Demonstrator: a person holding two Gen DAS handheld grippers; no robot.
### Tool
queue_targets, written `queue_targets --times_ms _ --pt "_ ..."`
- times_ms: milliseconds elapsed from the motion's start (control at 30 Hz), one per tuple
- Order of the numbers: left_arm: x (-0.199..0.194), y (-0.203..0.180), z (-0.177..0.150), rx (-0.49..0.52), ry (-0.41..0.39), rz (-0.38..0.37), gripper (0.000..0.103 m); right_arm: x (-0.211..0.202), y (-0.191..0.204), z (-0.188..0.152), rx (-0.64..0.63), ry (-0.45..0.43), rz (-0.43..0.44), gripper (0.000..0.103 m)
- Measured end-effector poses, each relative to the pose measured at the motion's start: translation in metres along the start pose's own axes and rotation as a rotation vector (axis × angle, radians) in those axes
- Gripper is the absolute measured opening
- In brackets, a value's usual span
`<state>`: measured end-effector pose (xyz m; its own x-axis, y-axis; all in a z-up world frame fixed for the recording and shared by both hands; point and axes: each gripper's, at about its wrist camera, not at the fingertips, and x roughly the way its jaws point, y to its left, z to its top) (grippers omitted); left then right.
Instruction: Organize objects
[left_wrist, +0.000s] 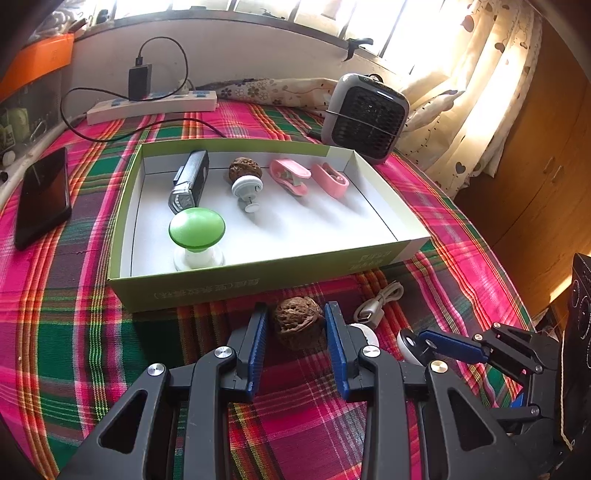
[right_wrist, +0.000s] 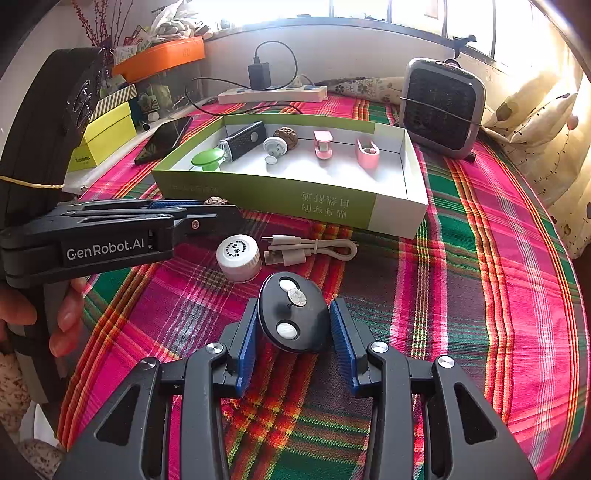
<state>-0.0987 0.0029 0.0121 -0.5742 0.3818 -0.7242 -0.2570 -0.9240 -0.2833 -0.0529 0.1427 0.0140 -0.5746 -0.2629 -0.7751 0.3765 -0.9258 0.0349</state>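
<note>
1. Nearest the left wrist camera, the left hand-held gripper (left_wrist: 295, 332) has its blue pads (left_wrist: 256, 347) on either side of a brown walnut (left_wrist: 298, 326) lying on the plaid cloth; the jaws are apart, with a narrow gap showing on both sides of the nut.
2. Nearest the right wrist camera, the right hand-held gripper (right_wrist: 293, 325) straddles a black oval object (right_wrist: 291, 314) with white buttons. Its left pad looks to be touching the object, its right pad just beside it, so I cannot tell whether it is clamped.
3. The surface is a counter covered in a pink, green and red plaid cloth (right_wrist: 480, 258).
4. On it, left to right: a black phone (left_wrist: 42, 197), a white bottle cap (right_wrist: 239, 258), a coiled white cable (right_wrist: 310, 249).
5. Behind these sits a green-sided box (left_wrist: 236, 284) with a white floor, holding a green-topped knob (left_wrist: 197, 229), a black-and-silver gadget (left_wrist: 190, 181), a second walnut (left_wrist: 245, 168), a white round piece (left_wrist: 246, 186) and two pink clips (left_wrist: 290, 176).
6. Further back: a white power strip (left_wrist: 151, 107) with a black charger, a grey fan heater (left_wrist: 365, 114), and patterned curtains (left_wrist: 480, 92) under a bright window.
</note>
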Motion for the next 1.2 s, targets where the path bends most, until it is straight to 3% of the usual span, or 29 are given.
queue_targets --times_ms 1200 --pt "-0.022 0.003 -0.006 0.062 -0.059 0.088 0.029 -0.003 0.006 0.005 -0.002 -0.017 0.031 0.039"
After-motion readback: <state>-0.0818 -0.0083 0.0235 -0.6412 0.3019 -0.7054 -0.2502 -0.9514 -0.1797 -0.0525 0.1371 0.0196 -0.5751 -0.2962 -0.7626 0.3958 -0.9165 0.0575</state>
